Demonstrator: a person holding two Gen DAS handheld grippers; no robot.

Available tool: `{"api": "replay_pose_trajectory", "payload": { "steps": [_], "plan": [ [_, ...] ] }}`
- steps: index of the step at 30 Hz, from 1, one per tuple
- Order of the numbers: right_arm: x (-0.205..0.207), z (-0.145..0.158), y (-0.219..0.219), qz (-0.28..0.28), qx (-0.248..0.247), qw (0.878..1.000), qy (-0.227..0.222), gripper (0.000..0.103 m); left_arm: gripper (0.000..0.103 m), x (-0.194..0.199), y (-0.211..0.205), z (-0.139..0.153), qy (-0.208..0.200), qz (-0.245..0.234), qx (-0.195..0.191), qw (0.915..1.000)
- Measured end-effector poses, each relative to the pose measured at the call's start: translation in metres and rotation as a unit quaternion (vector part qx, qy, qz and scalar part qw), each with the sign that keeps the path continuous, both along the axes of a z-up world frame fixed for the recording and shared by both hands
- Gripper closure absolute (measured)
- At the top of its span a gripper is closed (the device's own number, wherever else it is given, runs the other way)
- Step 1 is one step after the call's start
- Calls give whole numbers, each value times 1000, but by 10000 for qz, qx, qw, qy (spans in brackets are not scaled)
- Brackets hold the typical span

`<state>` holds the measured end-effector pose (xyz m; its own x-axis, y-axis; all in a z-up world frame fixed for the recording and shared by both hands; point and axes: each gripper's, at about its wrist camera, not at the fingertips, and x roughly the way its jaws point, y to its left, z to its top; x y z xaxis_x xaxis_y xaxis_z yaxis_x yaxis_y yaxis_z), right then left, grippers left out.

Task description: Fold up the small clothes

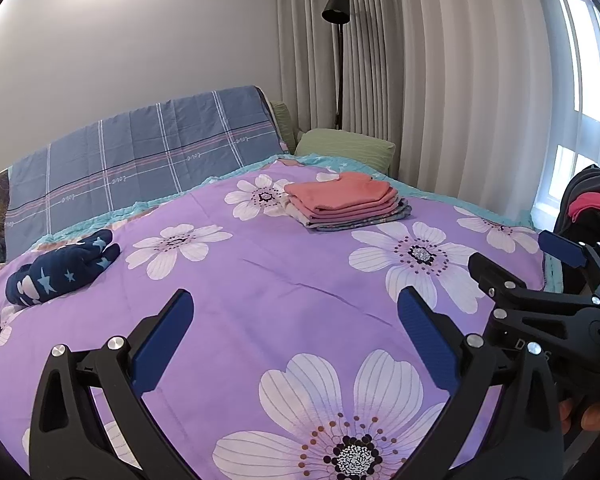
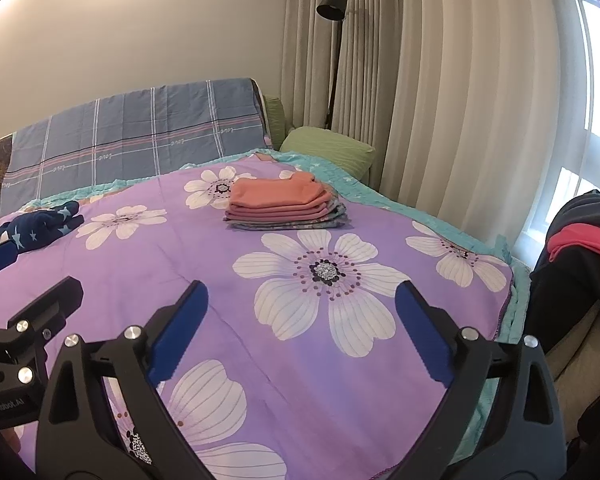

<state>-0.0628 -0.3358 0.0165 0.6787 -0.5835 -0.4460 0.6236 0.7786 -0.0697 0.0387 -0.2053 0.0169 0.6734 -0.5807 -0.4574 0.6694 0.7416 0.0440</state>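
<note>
Before me: a purple quilt with white flowers point(image 1: 284, 280), a blue plaid cover point(image 1: 140, 160) at its head, green pillow point(image 1: 344, 146), black floor lamp point(image 1: 335, 8) against pale pleated curtains point(image 1: 440, 80)

Between the matt black plastic left gripper point(image 1: 296, 324) fingers with ribbed blue pads point(image 1: 162, 344) lies smooth purple flowered cloth bedspread point(image 1: 284, 280); beyond, soft folded coral cloth stack point(image 1: 344, 200).

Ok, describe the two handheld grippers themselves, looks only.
Both the left gripper and right gripper are matte black plastic frames with silver bolts and ribbed blue pads on each finger. White lettering marks both bodies, too blurred to read. No cables visible.
</note>
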Motion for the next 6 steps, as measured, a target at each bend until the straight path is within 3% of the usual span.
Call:
{"api": "replay_pose_trajectory", "payload": {
  "steps": [6],
  "plan": [
    [2, 0, 3, 26, -13, 10000, 18, 5, 1, 0, 1, -1, 29, 12, 13, 10000]
  ]
}}
